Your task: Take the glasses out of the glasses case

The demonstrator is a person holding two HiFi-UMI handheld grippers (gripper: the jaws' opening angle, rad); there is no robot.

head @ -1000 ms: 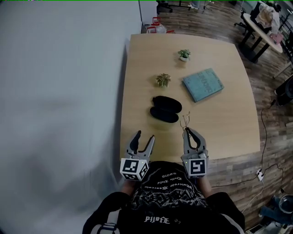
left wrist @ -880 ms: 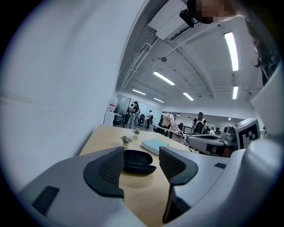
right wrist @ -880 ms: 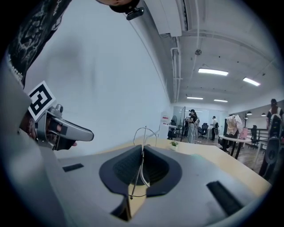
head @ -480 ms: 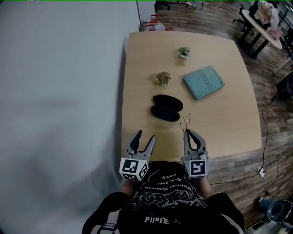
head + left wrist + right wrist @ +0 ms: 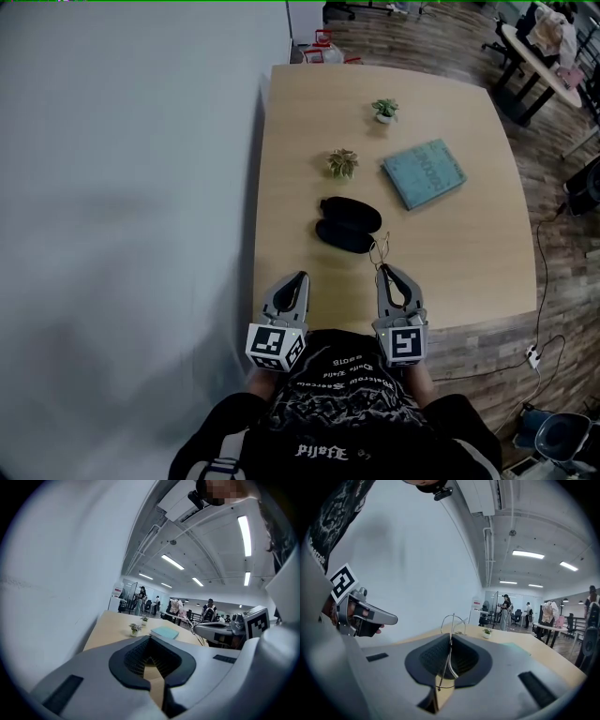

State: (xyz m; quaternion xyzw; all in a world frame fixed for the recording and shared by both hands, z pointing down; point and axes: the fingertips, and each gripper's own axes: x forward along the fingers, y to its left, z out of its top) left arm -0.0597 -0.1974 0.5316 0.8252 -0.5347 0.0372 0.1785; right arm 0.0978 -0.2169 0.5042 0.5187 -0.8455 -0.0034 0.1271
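Holding the glasses (image 5: 379,251) in your right gripper (image 5: 383,272), you've got the jaws clamped on the thin wire frame. The right gripper view shows the wire pinched between the pads, with the lens loops sticking up past the tips. The glasses hang just on your side of the glasses case (image 5: 348,225), so they're out of it.

The case lies open mid-table, two black halves side by side, apart from both grippers. It looks empty, but the inside is too dark to be sure.

Your left gripper (image 5: 299,279) has just been closing with nothing between the jaws, and the left gripper view shows the pads together on air. My read is that it has no job right now, which is why it's parked at the near edge of the table (image 5: 469,272).

The book (image 5: 424,173) and two small plants (image 5: 342,163) sit beyond the case, well out of the way.

The removal looks basically done. What's likely left is setting the glasses down gently, since that thin frame would bend easily.
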